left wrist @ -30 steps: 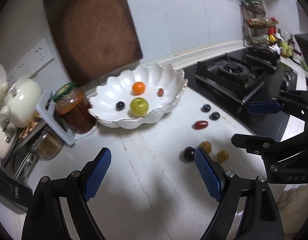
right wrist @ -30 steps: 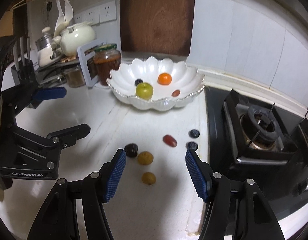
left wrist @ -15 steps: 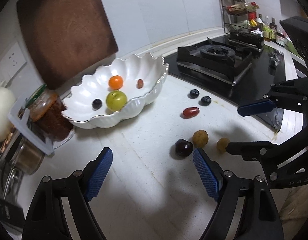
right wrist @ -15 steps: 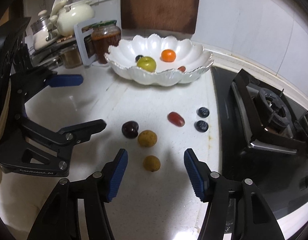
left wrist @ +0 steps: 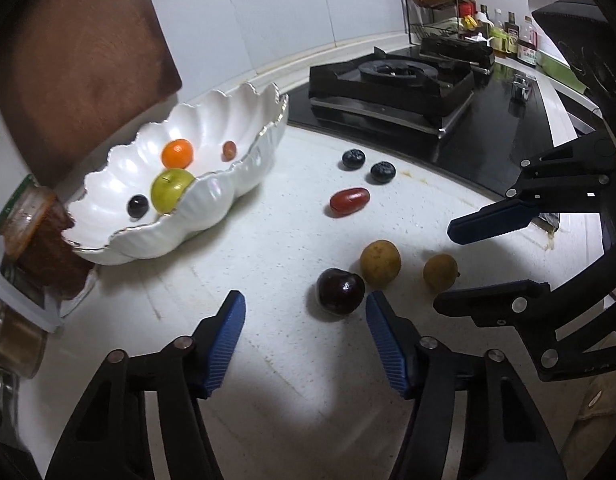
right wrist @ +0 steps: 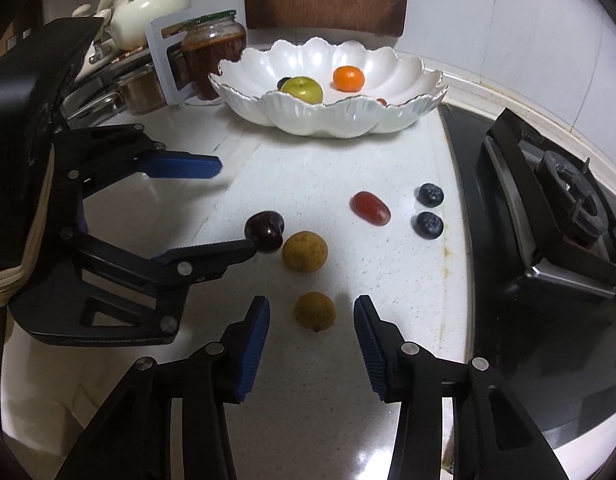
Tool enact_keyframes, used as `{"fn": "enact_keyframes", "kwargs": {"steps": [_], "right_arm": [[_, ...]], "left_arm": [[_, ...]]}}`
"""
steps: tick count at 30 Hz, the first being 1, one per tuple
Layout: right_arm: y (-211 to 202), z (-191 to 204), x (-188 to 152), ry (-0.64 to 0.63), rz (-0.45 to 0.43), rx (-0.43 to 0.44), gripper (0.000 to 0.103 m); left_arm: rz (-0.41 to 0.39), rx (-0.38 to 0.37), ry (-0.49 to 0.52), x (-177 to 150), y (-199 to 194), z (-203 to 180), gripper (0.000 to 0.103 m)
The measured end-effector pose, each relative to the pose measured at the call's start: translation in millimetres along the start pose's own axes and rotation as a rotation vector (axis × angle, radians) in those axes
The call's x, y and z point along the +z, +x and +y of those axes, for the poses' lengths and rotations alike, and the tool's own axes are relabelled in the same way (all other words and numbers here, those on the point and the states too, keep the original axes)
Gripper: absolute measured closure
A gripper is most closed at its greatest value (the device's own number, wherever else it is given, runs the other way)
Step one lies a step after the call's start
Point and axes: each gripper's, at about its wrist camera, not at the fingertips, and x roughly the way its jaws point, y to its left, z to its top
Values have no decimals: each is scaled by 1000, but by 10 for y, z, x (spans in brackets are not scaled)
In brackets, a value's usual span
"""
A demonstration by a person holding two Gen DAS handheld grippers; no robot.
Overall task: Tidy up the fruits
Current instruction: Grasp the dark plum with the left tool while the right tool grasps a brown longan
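Table: white speckled stone top, gas hob along its right side.
Bowl: white, scalloped, at the rear.
Jar: left of bowl, just beside it.
Cherry: dark, touching or just beside larger tan fruit.
Smaller tan fruit: nearest the front.
Red oblong fruit: centre.
Blueberries: two, near the hob edge.

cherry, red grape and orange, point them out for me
cherry (left wrist: pixel 340 291), left wrist view, on its glossy dark front.
red grape (right wrist: pixel 371 208), right wrist view, on the middle of its long body.
orange (right wrist: pixel 348 78), right wrist view, on the centre of its peel, inside the bowl.
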Motion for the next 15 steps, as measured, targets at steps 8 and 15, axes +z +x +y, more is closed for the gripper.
{"fn": "enact_keyframes", "kwargs": {"steps": [8, 15], "right_arm": [[54, -31, -17, 17, 11, 19, 64], [74, -33, -32, 19, 15, 42, 70]], "left_arm": [[17, -58, -14, 0, 97, 4, 56], [10, -79, -8, 34, 145, -28, 57]]}}
